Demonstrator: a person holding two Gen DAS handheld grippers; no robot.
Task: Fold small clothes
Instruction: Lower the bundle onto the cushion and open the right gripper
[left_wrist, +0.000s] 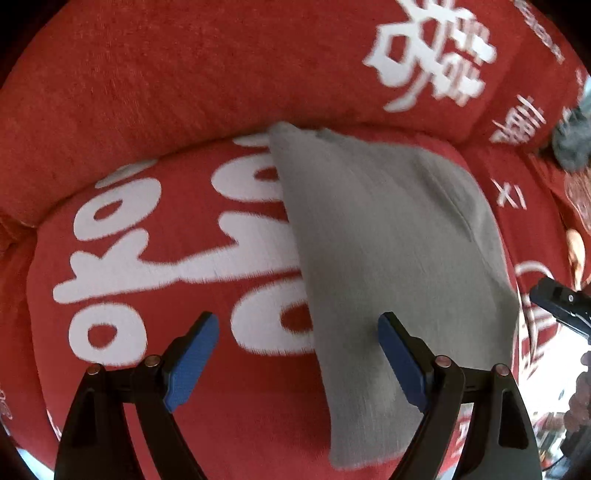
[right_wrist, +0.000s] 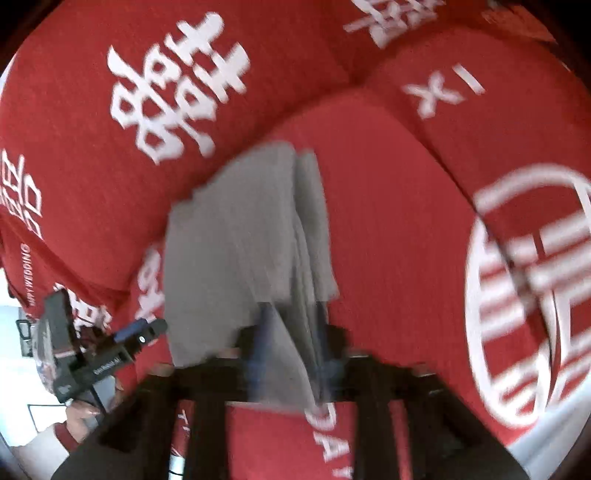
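Grey cloth (left_wrist: 388, 236), already folded over, lies on the red sofa seat (left_wrist: 155, 266). Looks light and floppy, so I'd grab a corner or hem. Left gripper (left_wrist: 299, 365) fingers spread wide, empty. Right gripper (right_wrist: 291, 354) fingers straddle its near edge; too blurry to tell if they're pinching.

Each camera sits on a gripper and looks forward along its two fingers.

The left wrist view looks steeply down, from close up, at a red cover with white letters (left_wrist: 155, 236) and a grey cloth (left_wrist: 388, 240) lying on it. The left gripper (left_wrist: 299, 363) fills the bottom of this view, and the right gripper (left_wrist: 561, 306) peeks in at the right edge.

The right wrist view looks down at a slant, also from close up, and is blurry. It looks along the right gripper (right_wrist: 291, 354) at the same grey cloth (right_wrist: 236, 236) and red cover (right_wrist: 388, 206). The left gripper (right_wrist: 136, 332) shows at its left side.

Both views share the grey cloth and the red cover around it.
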